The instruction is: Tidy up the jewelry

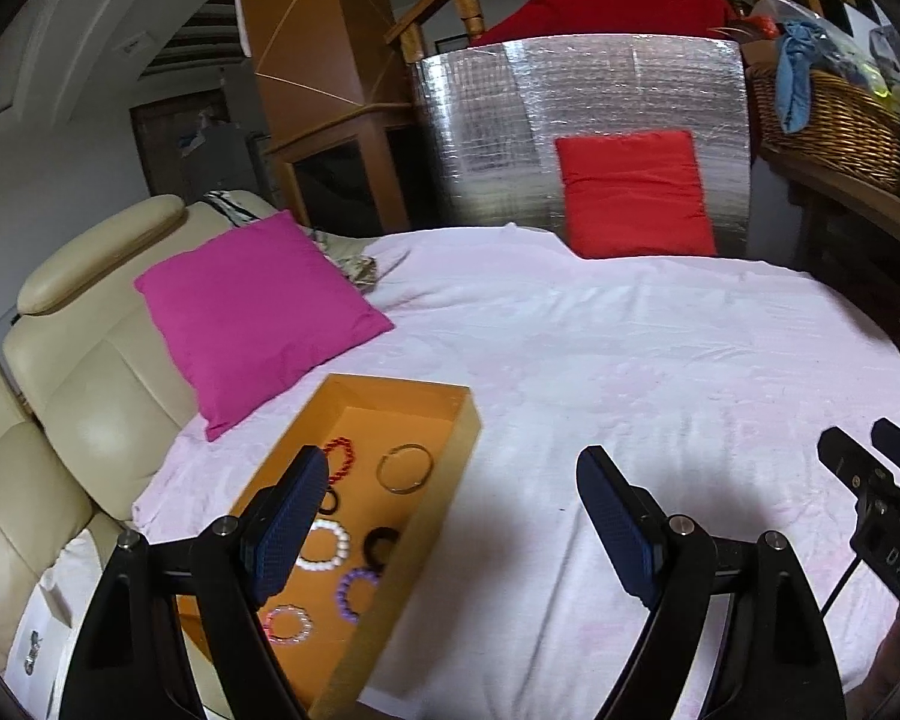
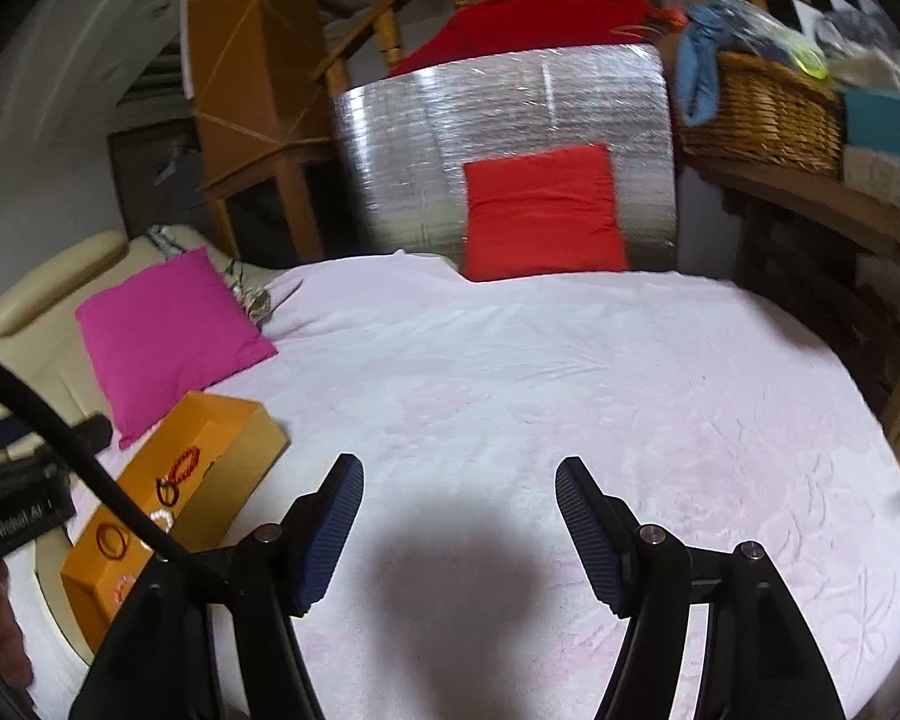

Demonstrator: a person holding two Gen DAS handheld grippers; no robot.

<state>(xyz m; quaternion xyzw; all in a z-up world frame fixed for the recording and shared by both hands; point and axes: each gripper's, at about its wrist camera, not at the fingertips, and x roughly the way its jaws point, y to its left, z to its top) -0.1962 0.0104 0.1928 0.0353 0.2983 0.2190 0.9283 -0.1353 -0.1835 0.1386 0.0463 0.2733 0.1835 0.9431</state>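
An open orange box [image 1: 450, 420] lies at the left edge of the white-covered table [image 1: 630, 360]. Inside it lie several bracelets: a red bead one [image 1: 343, 457], a gold bangle [image 1: 404, 468], a white bead one [image 1: 330, 546], a black ring [image 1: 381, 545], a purple bead one [image 1: 354, 591] and a pink one [image 1: 289, 624]. My left gripper [image 1: 450, 480] is open and empty, its left finger over the box. My right gripper [image 2: 459, 489] is open and empty above bare cloth; the box [image 2: 234, 438] lies to its left. The right gripper's body shows at the left wrist view's right edge [image 1: 888, 516].
A magenta cushion [image 1: 258, 312] lies behind the box on a cream sofa [image 1: 78, 372]. A red cushion [image 1: 633, 192] leans on a silver foil panel [image 1: 510, 132] at the table's far edge. A wicker basket [image 1: 828, 120] sits on a shelf at the right. A black cable [image 2: 78, 456] crosses the right wrist view.
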